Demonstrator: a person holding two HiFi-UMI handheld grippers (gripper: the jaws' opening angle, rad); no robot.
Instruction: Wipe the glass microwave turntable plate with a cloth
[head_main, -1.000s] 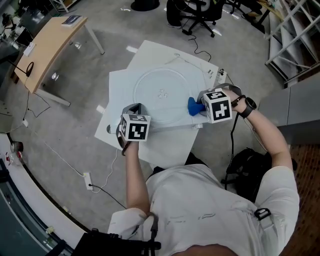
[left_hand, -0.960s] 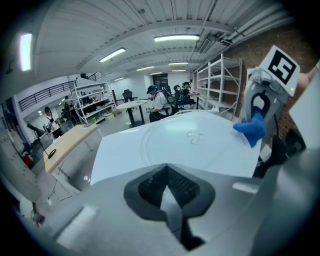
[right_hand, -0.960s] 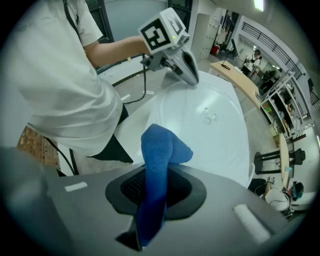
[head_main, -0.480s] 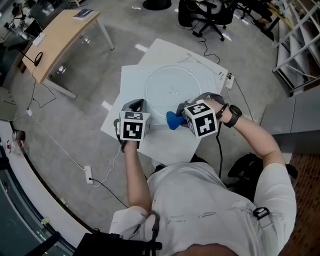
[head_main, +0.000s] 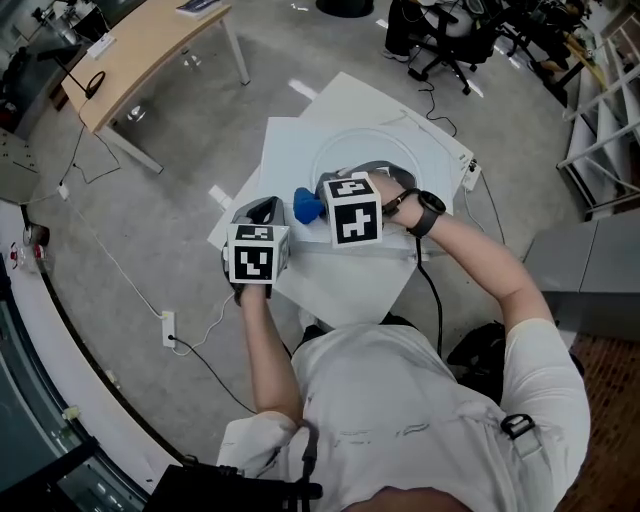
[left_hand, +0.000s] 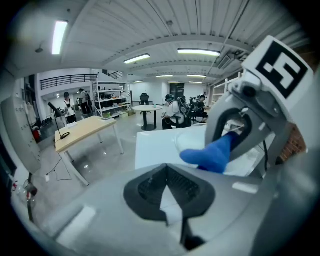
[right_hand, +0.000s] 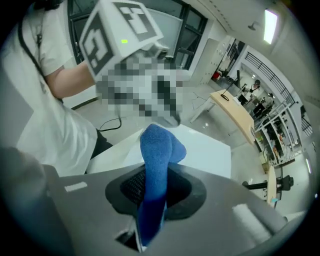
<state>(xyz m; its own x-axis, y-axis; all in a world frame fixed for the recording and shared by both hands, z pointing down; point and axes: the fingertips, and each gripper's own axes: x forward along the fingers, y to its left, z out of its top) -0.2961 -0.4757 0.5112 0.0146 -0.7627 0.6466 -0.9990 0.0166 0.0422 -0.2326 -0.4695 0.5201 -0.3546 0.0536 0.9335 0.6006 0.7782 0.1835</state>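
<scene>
Blue terry cloth (right_hand: 157, 150) clamped between the closed jaws of the right gripper (right_hand: 151, 197): a folded lobe stands out past the tips, and the rest runs back down through the pads. In the head view this gripper lies across the round clear glass turntable plate (head_main: 385, 148) and hides its middle, with the cloth at the plate's left edge; whether cloth and glass touch cannot be told. The plate rests on a white square tabletop (head_main: 340, 278). The left gripper (left_hand: 170, 194) hovers over the table's near left part, jaws drawn together with nothing between them, its tips just beside the cloth. A black wristwatch (head_main: 427, 213) sits on the person's right wrist. A light wooden desk (head_main: 150, 45) stands well apart, upper left
</scene>
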